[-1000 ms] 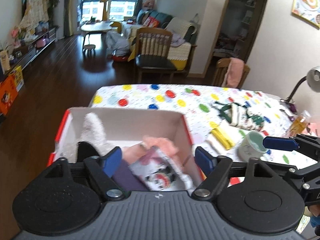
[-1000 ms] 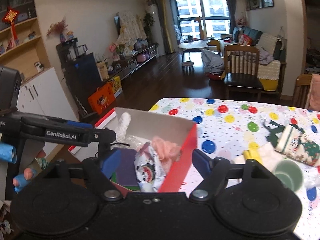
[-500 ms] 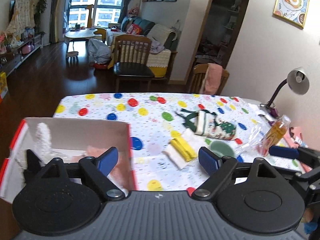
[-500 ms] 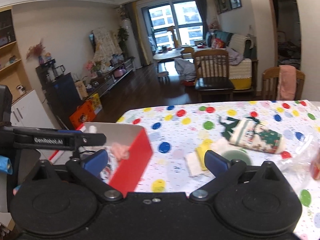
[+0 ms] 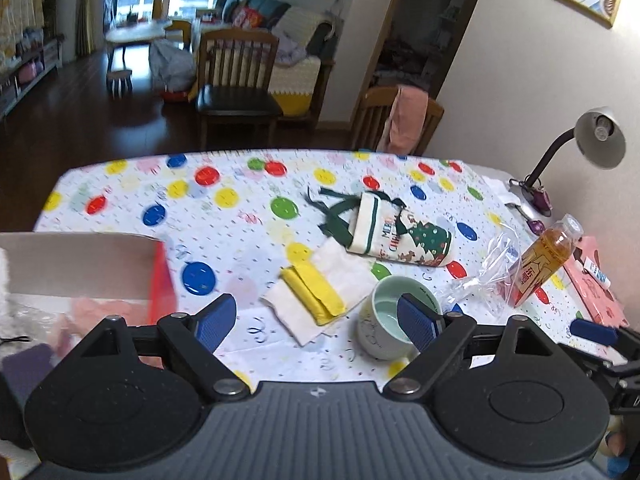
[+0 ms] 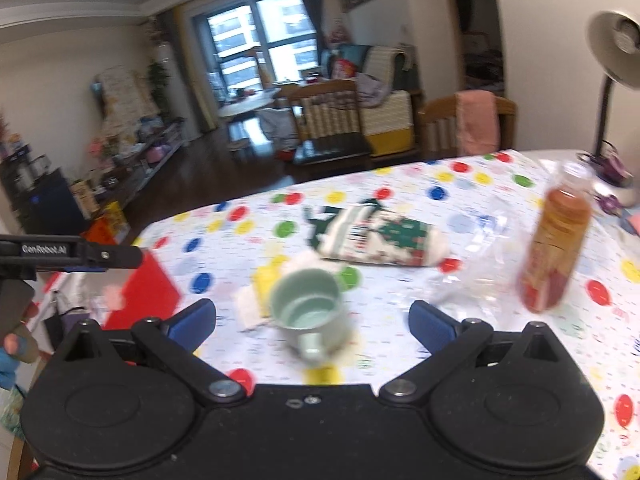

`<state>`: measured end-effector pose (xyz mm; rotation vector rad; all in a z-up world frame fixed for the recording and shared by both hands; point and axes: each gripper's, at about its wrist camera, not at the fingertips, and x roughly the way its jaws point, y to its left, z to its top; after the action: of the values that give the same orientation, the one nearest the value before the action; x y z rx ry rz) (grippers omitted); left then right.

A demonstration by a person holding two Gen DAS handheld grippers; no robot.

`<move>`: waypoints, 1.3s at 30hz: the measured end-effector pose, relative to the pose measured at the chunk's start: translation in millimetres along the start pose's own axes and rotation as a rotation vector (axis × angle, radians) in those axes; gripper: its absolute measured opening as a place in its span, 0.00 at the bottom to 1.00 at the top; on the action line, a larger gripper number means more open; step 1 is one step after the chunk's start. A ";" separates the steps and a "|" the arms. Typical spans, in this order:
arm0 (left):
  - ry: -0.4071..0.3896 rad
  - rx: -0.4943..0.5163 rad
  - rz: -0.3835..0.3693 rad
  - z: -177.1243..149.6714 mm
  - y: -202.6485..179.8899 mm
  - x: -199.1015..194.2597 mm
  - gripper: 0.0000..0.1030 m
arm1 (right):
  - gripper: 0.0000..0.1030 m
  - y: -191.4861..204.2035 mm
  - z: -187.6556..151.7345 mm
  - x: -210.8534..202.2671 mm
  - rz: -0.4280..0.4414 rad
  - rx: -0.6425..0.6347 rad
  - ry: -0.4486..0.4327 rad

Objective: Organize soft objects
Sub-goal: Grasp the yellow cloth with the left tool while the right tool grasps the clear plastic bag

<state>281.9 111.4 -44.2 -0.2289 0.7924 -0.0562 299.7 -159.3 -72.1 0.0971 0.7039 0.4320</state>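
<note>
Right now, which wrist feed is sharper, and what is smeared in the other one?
Left wrist view: fairly sharp, yellow cloth crisp, only the red box smeared. Right wrist view: motion-blurred, mug and bottle soft; both bend at the edges.

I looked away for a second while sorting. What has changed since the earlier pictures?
Both grippers swung from over the red box toward the mug and yellow cloth. The left gripper holds nothing; the right gripper has just been opening, also holding nothing. Box contents, Christmas bag and bottle stayed put.
</note>
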 end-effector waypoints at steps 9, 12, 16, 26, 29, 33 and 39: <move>0.137 -0.090 -0.017 23.7 -9.5 70.0 0.85 | 1.00 -58.5 -1.7 26.8 -0.117 0.067 0.041; 0.166 -0.109 -0.014 30.4 -13.0 89.9 0.85 | 1.00 -75.8 0.6 40.0 -0.139 0.115 0.055; 0.202 -0.120 -0.011 39.8 -17.4 115.6 0.85 | 0.99 -95.5 4.3 62.2 -0.174 0.194 0.082; 0.318 -0.194 -0.034 50.0 -14.7 178.9 0.85 | 0.97 -112.9 11.6 119.0 -0.217 0.288 0.142; 0.355 -0.211 -0.032 50.4 -10.3 197.4 0.85 | 0.97 -114.6 13.9 134.2 -0.232 0.311 0.160; 0.389 -0.268 -0.024 47.6 -1.8 217.2 0.85 | 0.94 -118.7 15.0 153.3 -0.260 0.346 0.179; 0.403 -0.281 -0.009 45.3 -2.0 235.3 0.85 | 0.87 -128.5 14.9 174.8 -0.308 0.413 0.194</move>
<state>479.3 85.8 -177.5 -0.4976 1.2017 0.0016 473.0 -202.3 -196.2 0.3344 0.9754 -0.0044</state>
